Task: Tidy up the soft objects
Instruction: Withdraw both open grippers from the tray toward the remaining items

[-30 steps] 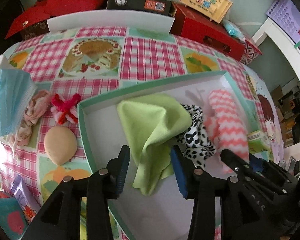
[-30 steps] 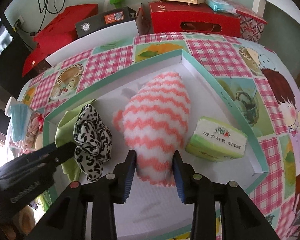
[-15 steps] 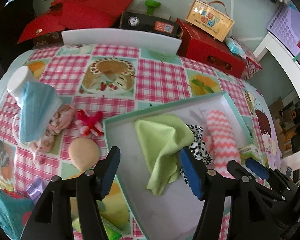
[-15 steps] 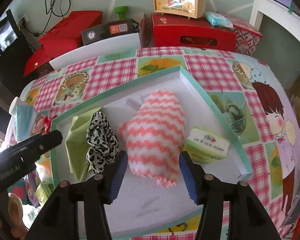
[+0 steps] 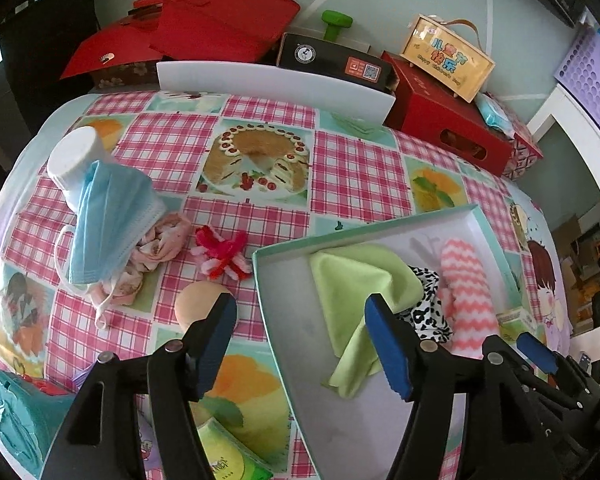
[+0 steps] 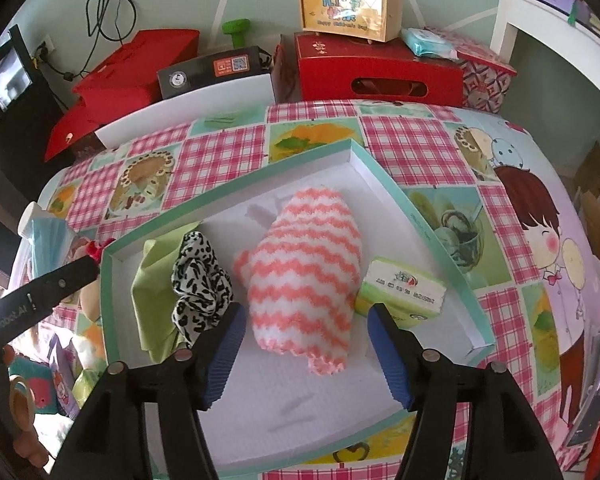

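Observation:
A teal-rimmed white box (image 5: 284,252) (image 6: 380,168) holds a green cloth (image 5: 360,280) (image 6: 156,272), a leopard scrunchie (image 5: 424,312) (image 6: 200,276), a pink zigzag mitt (image 5: 464,292) (image 6: 304,276) and a tissue pack (image 6: 404,292). My left gripper (image 5: 300,344) is open, above the box's left edge. My right gripper (image 6: 306,348) is open, just short of the mitt, holding nothing. On the cloth left of the box lie a blue face mask (image 5: 108,224), a pink fabric bundle (image 5: 156,248), a red-pink bow (image 5: 222,254) and a beige puff (image 5: 198,300).
A white bottle (image 5: 74,160) stands under the mask. Red boxes (image 6: 376,72), a black box (image 5: 332,60) and a yellow case (image 6: 348,8) line the far edge behind a white board (image 5: 272,84). A teal item (image 5: 16,412) and a green pack (image 5: 228,456) lie at front left.
Both grippers have opened wide and drawn back from the box. The left one let go of the green cloth and shifted left; the right one released the mitt.

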Available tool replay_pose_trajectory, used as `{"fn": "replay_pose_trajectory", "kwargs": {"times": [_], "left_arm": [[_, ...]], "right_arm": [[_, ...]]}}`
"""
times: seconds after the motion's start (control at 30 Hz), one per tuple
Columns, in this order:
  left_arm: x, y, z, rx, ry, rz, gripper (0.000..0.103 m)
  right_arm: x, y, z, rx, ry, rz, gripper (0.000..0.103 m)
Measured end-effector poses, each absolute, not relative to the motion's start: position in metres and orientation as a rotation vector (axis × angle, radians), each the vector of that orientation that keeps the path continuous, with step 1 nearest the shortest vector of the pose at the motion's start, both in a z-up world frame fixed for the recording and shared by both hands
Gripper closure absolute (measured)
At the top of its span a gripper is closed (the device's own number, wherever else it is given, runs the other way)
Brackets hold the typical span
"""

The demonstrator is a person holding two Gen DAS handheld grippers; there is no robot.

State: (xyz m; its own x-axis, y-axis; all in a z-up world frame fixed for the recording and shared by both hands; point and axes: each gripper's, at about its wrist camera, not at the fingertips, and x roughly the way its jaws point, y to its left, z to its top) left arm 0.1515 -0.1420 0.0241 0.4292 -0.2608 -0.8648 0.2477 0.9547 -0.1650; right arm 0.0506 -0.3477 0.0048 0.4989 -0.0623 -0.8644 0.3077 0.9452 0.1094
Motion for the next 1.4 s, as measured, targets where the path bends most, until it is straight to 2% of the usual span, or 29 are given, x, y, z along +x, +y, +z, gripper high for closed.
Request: {"fn": "replay_pose_trajectory", "kwargs": {"times": [0.1,0.17,0.23,0.3,0.33,0.37,0.43,0.9,1.4], "left_arm": [[0.152,-0.142,0.023,-0.01,1.081,-0.315,0.035],[0.152,-0.142,0.023,-0.006,1.083,-0.311,0.031],[0.153,-0.142,0.022,-0.005,1.085,-0.308,0.026],[0.153,-0.142,0.021,-0.003,1.084,-0.301,0.026],[0.154,-0.141,0.021,-0.003,1.083,-0.298,0.025],[0.154,-0.141,0.021,-0.004,1.08,-0.293,0.02],[0.154,-0.139,0.02,0.01,1.055,-0.264,0.009],[0.157,-0.129,0.025,0.037,1.035,-0.229,0.007],[0.173,-0.034,0.047,-0.02,0.987,0.012,0.007]], "right_arm": [[0.051,-0.349,0.003,0.265,1.033,-0.239,0.035],[0.051,-0.35,0.003,0.265,1.034,-0.249,0.026],[0.05,-0.351,0.003,0.265,1.029,-0.258,0.022],[0.049,-0.352,0.003,0.265,1.023,-0.263,0.021],[0.049,-0.353,0.003,0.265,1.019,-0.266,0.017],[0.049,-0.353,0.003,0.265,1.016,-0.269,0.009],[0.048,-0.355,0.003,0.276,1.008,-0.275,0.0],[0.048,-0.358,0.001,0.278,1.009,-0.283,0.0],[0.058,-0.317,0.004,0.225,1.002,-0.19,0.0]]}}
